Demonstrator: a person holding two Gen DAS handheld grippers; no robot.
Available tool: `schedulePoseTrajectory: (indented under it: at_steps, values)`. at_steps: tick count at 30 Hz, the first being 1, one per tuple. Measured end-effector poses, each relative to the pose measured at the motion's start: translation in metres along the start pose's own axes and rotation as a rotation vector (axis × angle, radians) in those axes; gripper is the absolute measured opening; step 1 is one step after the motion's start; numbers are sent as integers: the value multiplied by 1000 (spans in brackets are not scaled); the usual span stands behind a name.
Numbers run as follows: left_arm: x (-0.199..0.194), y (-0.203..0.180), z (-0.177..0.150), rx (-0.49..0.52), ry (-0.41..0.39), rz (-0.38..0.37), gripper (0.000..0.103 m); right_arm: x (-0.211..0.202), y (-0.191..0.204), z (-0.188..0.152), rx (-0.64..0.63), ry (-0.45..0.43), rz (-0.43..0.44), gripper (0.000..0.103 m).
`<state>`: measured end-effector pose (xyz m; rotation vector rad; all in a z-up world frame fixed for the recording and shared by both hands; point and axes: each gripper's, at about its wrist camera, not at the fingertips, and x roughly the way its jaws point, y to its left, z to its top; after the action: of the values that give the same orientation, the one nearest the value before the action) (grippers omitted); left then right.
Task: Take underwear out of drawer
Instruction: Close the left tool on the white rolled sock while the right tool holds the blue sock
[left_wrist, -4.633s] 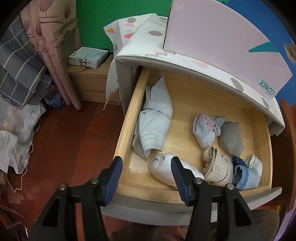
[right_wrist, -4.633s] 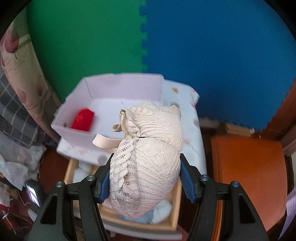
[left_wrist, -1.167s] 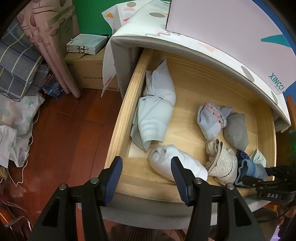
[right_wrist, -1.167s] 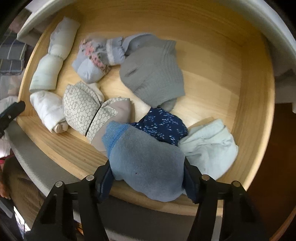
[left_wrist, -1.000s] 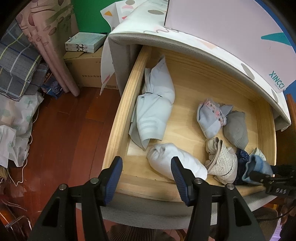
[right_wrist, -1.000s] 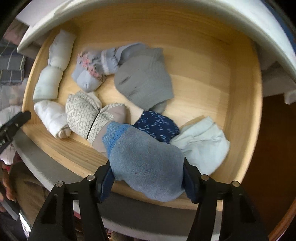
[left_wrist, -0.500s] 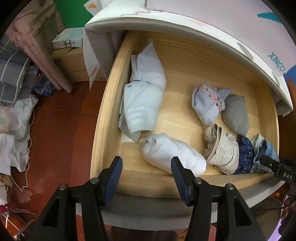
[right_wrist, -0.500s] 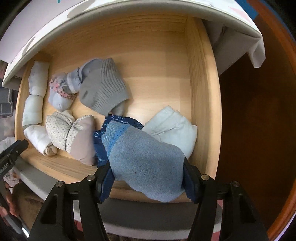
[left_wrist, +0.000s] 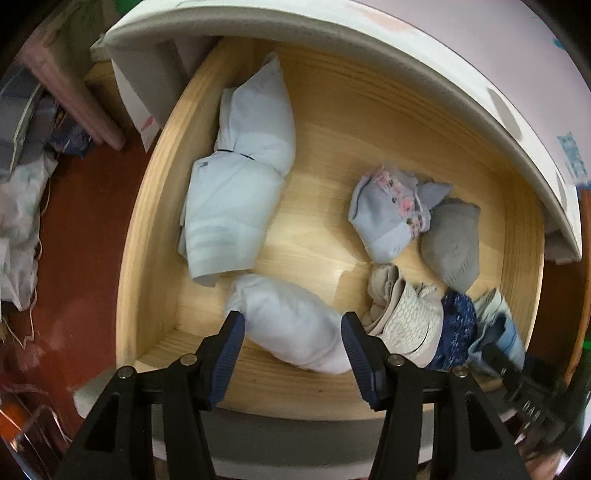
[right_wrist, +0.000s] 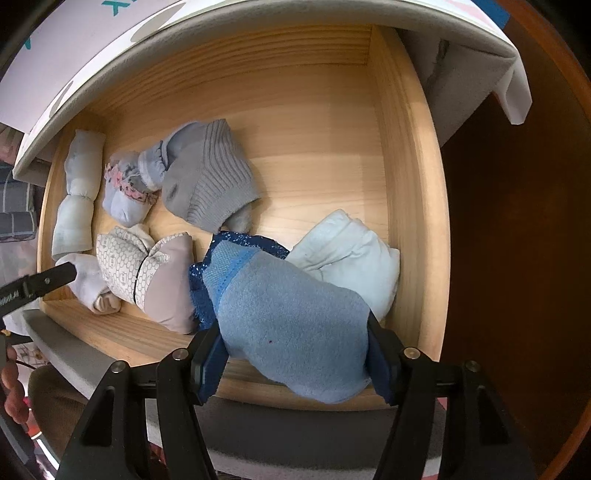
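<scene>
The wooden drawer (left_wrist: 144, 236) (right_wrist: 410, 184) stands open with several rolled garments inside. My right gripper (right_wrist: 295, 350) is shut on a blue-grey fleece bundle (right_wrist: 291, 325) above the drawer's front right corner; it also shows in the left wrist view (left_wrist: 498, 332). My left gripper (left_wrist: 291, 347) is open, its fingers either side of a white rolled bundle (left_wrist: 291, 328) at the drawer's front. A dark blue floral piece (right_wrist: 240, 243) lies just beyond the held bundle.
A pale blue roll (left_wrist: 236, 206), a lilac floral bundle (left_wrist: 388, 218), a grey knit bundle (right_wrist: 210, 181), a honeycomb-print bundle (right_wrist: 140, 266) and a light blue bundle (right_wrist: 351, 254) lie inside. The cabinet top (left_wrist: 369, 55) overhangs the back. A wooden chair (right_wrist: 517, 240) stands right.
My left gripper has moved forward and down over the drawer, its fingers now flanking the white bundle. My right gripper has shifted a little right with the blue-grey bundle still held.
</scene>
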<state>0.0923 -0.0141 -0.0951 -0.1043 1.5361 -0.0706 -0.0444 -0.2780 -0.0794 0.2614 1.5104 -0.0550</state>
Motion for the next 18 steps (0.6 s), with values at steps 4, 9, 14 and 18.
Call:
schedulePoseTrajectory:
  at_steps: [4,9,14,18]
  values:
    - [3,0,5,-47,9,13,58,4,3,3,-6,6,-4,63]
    - [7,-3,5,-33,33,41,59,4,4,6,9,7,12,63]
    - [5,5,3,-82,58,6,59,3,0,7,15,8,22,63]
    - [17,5,4,-91,99,17,59,4,-3,7,17,8,22,63]
